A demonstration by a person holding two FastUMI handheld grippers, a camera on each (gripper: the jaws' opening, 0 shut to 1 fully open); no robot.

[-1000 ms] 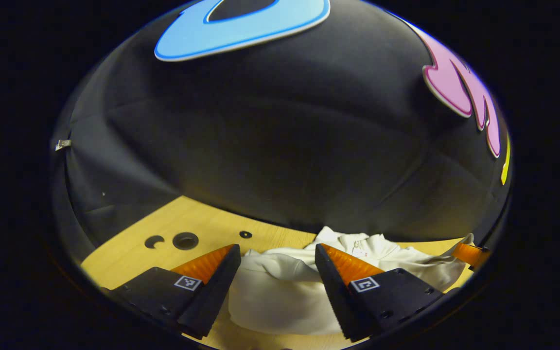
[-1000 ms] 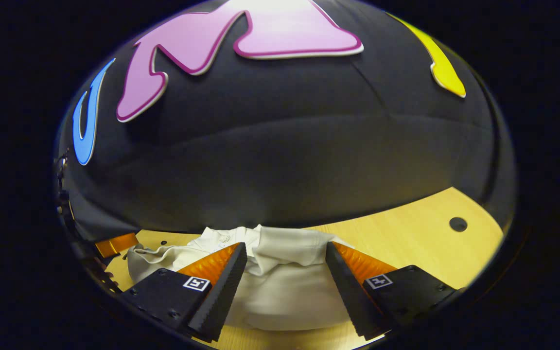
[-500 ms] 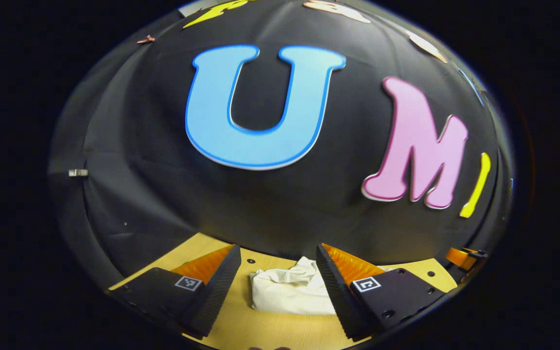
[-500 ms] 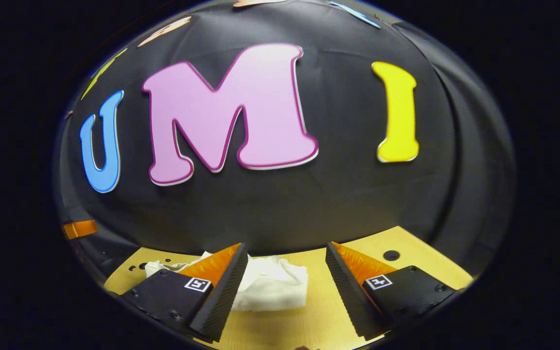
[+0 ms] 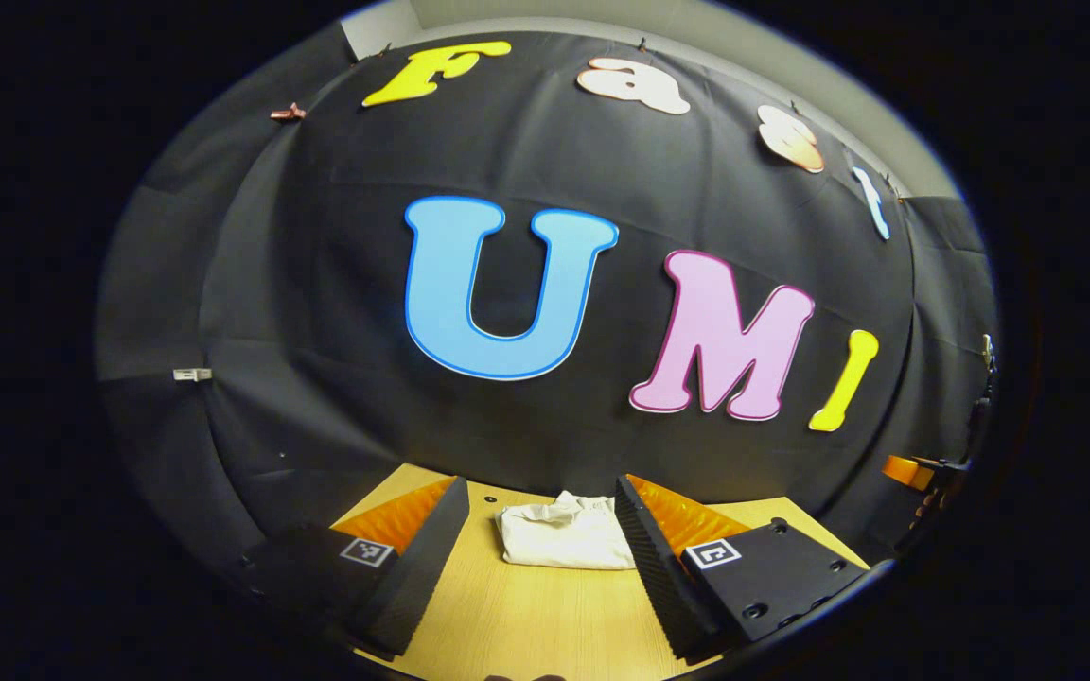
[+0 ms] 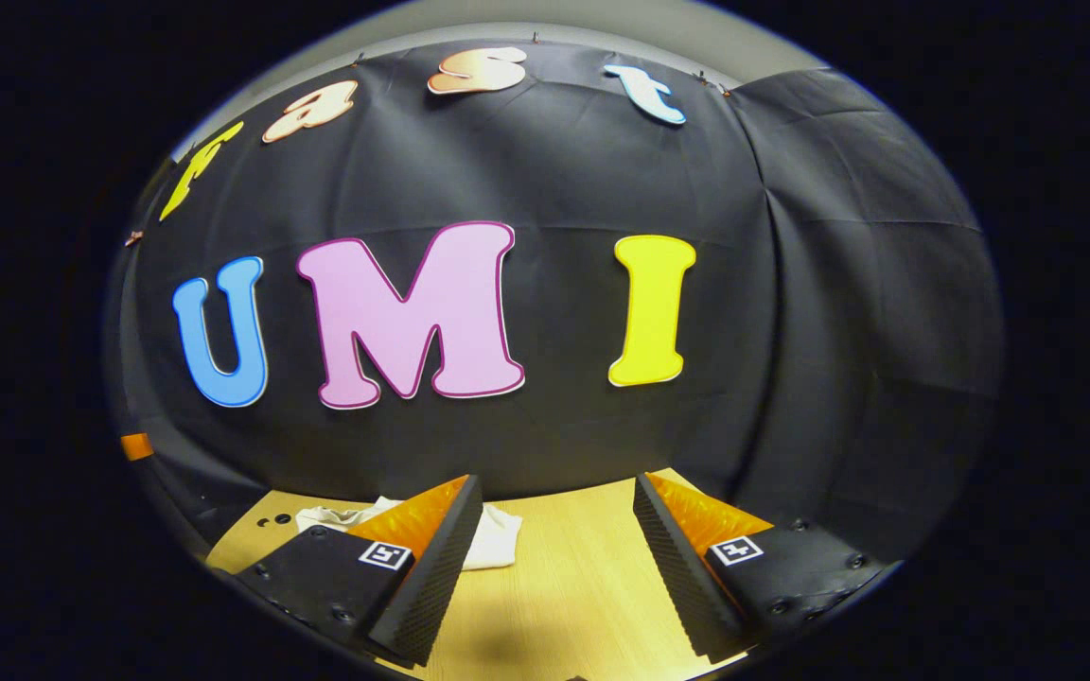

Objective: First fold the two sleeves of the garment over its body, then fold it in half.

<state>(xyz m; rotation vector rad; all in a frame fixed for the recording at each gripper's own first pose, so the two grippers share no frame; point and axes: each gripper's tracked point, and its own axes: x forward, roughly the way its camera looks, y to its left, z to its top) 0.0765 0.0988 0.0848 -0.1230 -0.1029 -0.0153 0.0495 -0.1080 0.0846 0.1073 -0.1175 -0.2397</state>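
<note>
A white garment (image 5: 566,541) lies folded into a compact bundle on the wooden table (image 5: 545,615), far ahead near the cloth wall. My left gripper (image 5: 536,558) is open, well back from it, with nothing between its fingers. In the right gripper view the same garment (image 6: 493,544) sits to the left, partly hidden behind my left-hand finger (image 6: 431,558). My right gripper (image 6: 554,563) is open too and holds nothing. The other gripper (image 5: 914,470) peeks in at the far right edge of the left gripper view.
The table (image 6: 564,586) runs up to the black cloth wall (image 6: 545,435) at the back. Small round holes (image 6: 271,520) mark the tabletop at the left. A bit of the other gripper (image 6: 136,445) pokes in at the left edge.
Both grippers have pulled back and up from the garment, which now looks small and far. Both stay open. The garment lies where it was left.
</note>
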